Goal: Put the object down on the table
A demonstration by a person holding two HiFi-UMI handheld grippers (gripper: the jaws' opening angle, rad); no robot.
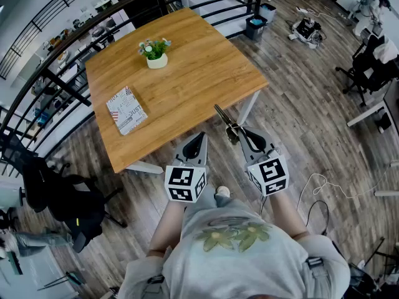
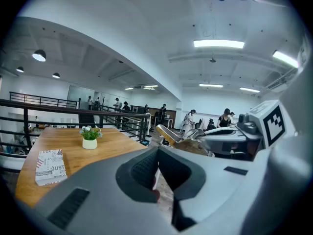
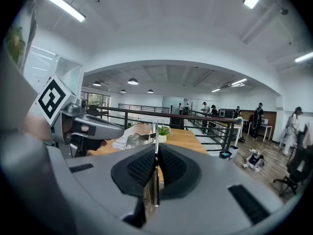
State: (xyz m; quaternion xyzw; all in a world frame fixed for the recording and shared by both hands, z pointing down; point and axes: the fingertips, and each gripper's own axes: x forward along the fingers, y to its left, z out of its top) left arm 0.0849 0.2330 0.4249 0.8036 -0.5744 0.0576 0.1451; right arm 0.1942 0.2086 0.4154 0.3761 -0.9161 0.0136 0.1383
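Note:
My right gripper [image 1: 239, 134] is shut on a slim metal tool [image 1: 225, 121], which sticks out forward over the near right edge of the wooden table [image 1: 199, 73]. In the right gripper view the thin tool [image 3: 153, 140] stands edge-on between the pressed pads, with my right gripper [image 3: 155, 155] closed around it. My left gripper [image 1: 197, 142] hangs beside it, just short of the table's edge, shut and empty. From the left gripper view, my left gripper [image 2: 156, 155] shows closed pads, and the tool [image 2: 172, 137] shows past them to the right.
On the table stand a small potted plant [image 1: 155, 53] at the far side and a printed booklet [image 1: 126, 110] at the left. A black railing [image 1: 59, 80] runs behind it. A black office chair [image 1: 68, 198] stands left, and a cable [image 1: 324, 185] lies on the floor at right.

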